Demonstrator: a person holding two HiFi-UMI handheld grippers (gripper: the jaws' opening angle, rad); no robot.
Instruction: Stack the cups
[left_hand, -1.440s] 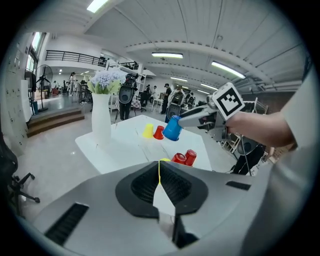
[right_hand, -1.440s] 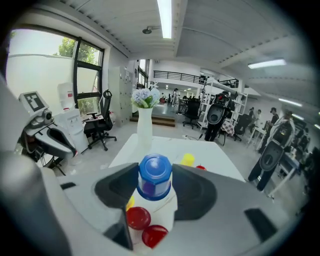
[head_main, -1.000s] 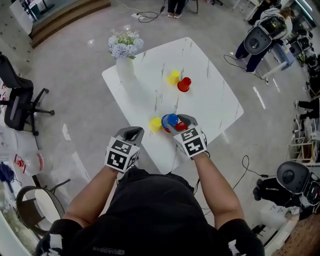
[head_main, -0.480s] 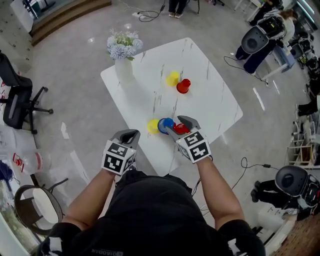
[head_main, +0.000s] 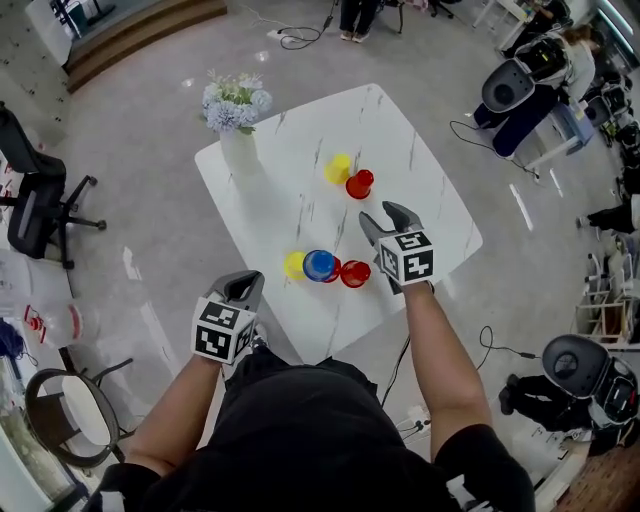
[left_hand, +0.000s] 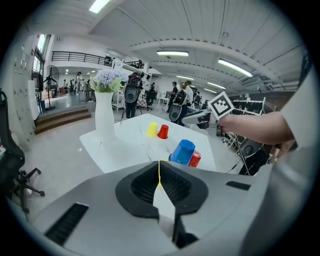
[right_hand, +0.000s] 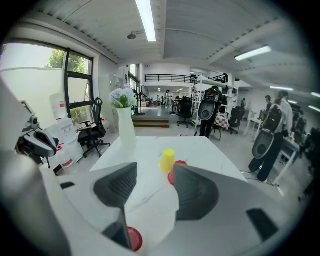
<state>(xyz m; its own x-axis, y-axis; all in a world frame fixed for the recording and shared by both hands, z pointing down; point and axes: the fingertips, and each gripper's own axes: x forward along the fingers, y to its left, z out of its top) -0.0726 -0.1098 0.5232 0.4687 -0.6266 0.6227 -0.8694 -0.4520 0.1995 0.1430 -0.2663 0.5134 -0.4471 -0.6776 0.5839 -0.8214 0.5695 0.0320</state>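
**Cups, near group.** I count a blue cup (head_main: 319, 265), upside down, close to the desk's near edge. A near yellow cup (head_main: 294, 265) sits just beside it on the left, and a near red cup (head_main: 355, 274) just beside it on the right. A strip of red shows between the blue and the red cup, and I cannot tell whether it is another cup.

**Cups, far group.** A far yellow cup (head_main: 337, 169) and a far red cup (head_main: 359, 184) stand just beside each other toward the desk's middle. They are well apart from the near group.

**Right hand-held gripper** (head_main: 383, 222). Released. Its jaws have just been opening, and I see only bare desk between them. It hangs over the desk between the two groups and points toward the far pair.

**Left hand-held gripper** (head_main: 243, 284). Clenched on nothing, with the jaws together. It is off the desk's near corner and aimed toward the blue cup.

**Desk** (head_main: 420, 190). White with dark veins.

**Vase** (head_main: 238, 150). White and upright at the desk's far left corner, holding pale flowers (head_main: 232, 95).

**Surroundings.** A grey floor (head_main: 150, 150), with a black office chair (head_main: 35, 210) at the left.
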